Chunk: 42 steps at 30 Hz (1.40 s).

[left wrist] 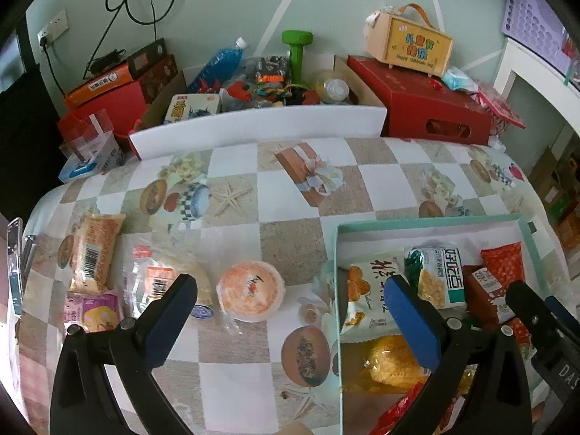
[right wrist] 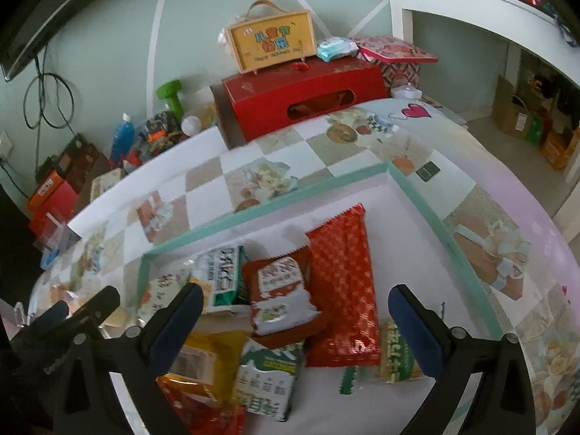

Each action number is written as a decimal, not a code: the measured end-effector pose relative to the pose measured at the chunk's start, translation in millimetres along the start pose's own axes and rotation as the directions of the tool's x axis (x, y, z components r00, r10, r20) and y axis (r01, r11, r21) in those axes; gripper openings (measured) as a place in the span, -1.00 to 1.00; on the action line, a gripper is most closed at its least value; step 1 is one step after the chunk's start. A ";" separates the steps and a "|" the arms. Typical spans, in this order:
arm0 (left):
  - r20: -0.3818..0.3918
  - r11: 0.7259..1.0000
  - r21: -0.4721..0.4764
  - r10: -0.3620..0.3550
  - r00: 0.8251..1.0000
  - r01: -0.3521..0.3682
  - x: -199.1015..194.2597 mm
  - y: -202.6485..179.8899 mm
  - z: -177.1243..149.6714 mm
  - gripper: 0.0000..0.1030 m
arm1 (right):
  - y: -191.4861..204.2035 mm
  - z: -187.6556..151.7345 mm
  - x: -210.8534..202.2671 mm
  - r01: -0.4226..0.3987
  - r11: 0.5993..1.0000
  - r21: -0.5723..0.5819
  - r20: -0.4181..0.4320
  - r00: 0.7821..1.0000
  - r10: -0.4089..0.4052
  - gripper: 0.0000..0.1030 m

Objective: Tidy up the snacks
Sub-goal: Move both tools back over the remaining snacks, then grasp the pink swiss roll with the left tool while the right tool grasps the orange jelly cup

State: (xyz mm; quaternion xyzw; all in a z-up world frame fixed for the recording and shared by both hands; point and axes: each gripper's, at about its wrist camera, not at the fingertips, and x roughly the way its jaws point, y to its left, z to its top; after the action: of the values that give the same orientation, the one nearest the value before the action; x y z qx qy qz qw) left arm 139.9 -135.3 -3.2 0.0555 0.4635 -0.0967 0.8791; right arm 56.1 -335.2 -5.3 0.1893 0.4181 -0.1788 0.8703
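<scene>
While four snacks wait loose on the checked tablecloth (left wrist: 275,188), left gripper (left wrist: 290,311) hangs above them, jaws spread wide and empty, probably lined up for the next pick. At far left: an orange barcoded packet (left wrist: 95,253), a purple packet (left wrist: 92,310) below it, a clear-wrapped pastry (left wrist: 156,282), then a round orange-topped cake (left wrist: 250,290) nearly between the jaws. Further right, teal-rimmed box (right wrist: 435,224) already heaped with packets, among them a long red patterned packet (right wrist: 342,286). Above that pile, right gripper (right wrist: 295,320), likewise released, gripping nothing.
</scene>
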 end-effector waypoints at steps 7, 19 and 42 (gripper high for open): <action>0.036 0.999 -0.028 0.017 0.999 -0.016 -21.4 24.8 6.3 0.99 | 20.5 1.7 -11.3 -0.068 0.998 -0.009 0.041 0.997 0.068 1.00; 0.032 0.972 -0.207 0.124 0.992 -0.115 -43.3 120.4 2.1 0.99 | 91.2 -12.9 -19.7 -0.189 0.974 -0.129 0.029 0.981 0.194 1.00; -0.175 0.886 -0.395 0.186 0.967 -0.242 -1.5 214.8 -41.3 0.99 | 188.0 -59.6 9.9 -0.289 0.900 -0.327 -0.087 0.957 0.276 0.54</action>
State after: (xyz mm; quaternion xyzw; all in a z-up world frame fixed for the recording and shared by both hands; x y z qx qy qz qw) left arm 153.4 82.1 -23.5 -0.0744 0.5214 0.1051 0.8436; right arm 110.8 -145.7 -13.8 0.1002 0.4270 0.0270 0.8983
